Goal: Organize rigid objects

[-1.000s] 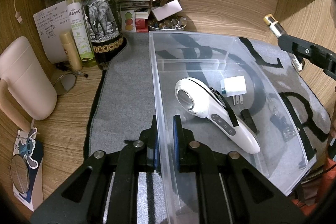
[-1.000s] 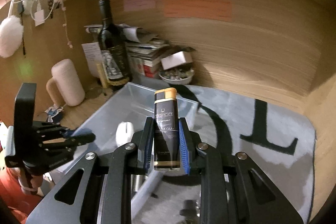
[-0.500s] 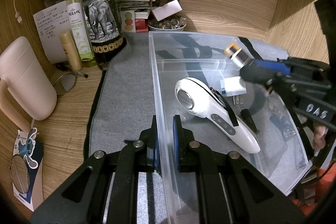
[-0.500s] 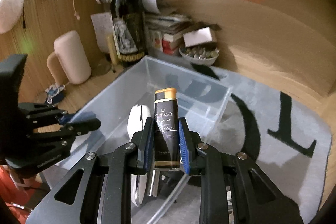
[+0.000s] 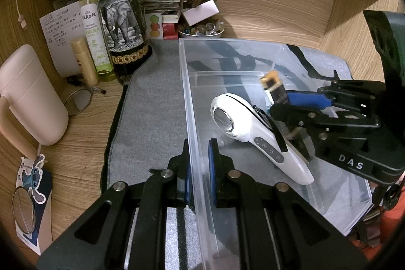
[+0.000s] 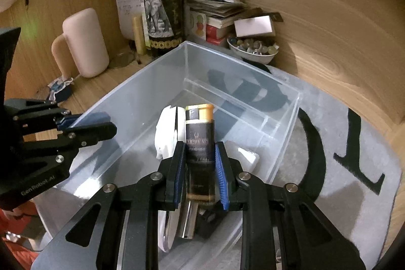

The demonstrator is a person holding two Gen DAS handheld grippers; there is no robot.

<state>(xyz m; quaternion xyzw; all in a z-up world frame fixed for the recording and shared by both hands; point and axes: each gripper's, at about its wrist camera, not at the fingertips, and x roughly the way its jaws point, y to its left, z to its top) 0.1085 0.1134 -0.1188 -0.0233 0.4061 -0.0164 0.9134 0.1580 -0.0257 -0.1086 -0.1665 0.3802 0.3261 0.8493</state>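
Observation:
A clear plastic bin [image 5: 186, 82] [image 6: 141, 82] sits on a grey mat. My left gripper [image 5: 198, 168] [image 6: 88, 124] is shut on the bin's near left wall. My right gripper [image 6: 200, 156] [image 5: 283, 99] is shut on a small black bottle with a gold cap [image 6: 200, 141] [image 5: 272, 81] and holds it inside the bin, above the contents. In the bin lie a white handheld device [image 5: 253, 130] [image 6: 167, 133], a white plug adapter [image 6: 244, 156] and some small dark items, partly hidden by the gripper.
A dark wine bottle [image 5: 119, 17], a green spray bottle [image 5: 93, 29], a pink mug [image 5: 27, 92], a bowl of beads [image 5: 201, 29] and stacked papers stand by the wooden back wall. A round mirror [image 5: 22, 209] lies at the left.
My right gripper has come down and leftward with the black bottle, from above the bin's right side into the bin. The left gripper has stayed on the bin wall.

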